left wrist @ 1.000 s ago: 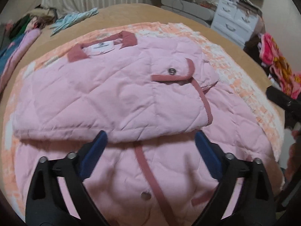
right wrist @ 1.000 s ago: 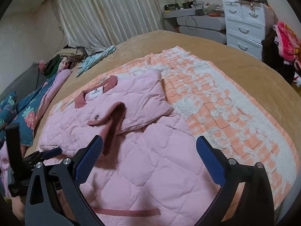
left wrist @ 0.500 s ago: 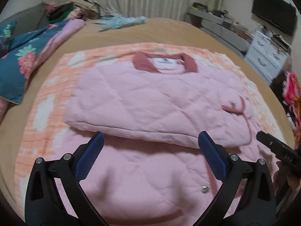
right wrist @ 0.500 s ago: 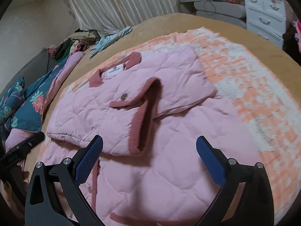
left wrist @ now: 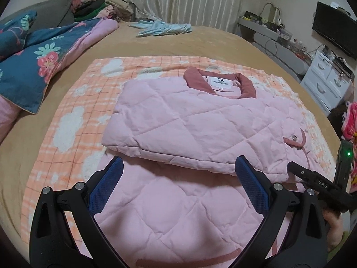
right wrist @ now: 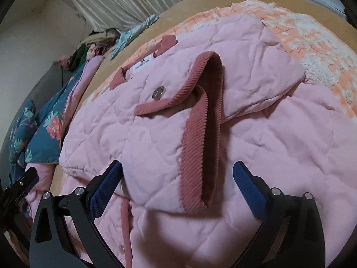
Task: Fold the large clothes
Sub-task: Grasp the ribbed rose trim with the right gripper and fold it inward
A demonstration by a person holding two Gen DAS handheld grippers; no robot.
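I have both tools hovering over the pink quilted jacket [left wrist: 200, 122], which lies on the orange-and-white checked blanket [left wrist: 73, 111] spread over the tan bed [left wrist: 156, 42]. The left gripper [left wrist: 178, 181] has its jaws wide apart with nothing between them; just ahead of its fingertips runs the folded edge of the jacket's upper layer, and directly beneath them is the single lower layer. The right gripper [right wrist: 177, 186] is likewise spread and empty, and between its blue pads [right wrist: 250, 189] lies the sleeve cuff with its dark pink ribbed trim [right wrist: 194, 147], looping out ahead past a metal snap [right wrist: 158, 92].

The sleeves look already folded in across the body, and the collar [left wrist: 219, 83] sits far ahead of the left tool, so I judge the next step is bringing the near hem up over the top.

This fabric reads as soft, puffy and light, with enough loft to spring back and slide on itself. I would pinch through the full thickness at the hem corners nearest each tool, not the ribbed trim, which may stretch. The hem itself is hidden under my grippers in both views, so I cannot say exactly where its corners lie.
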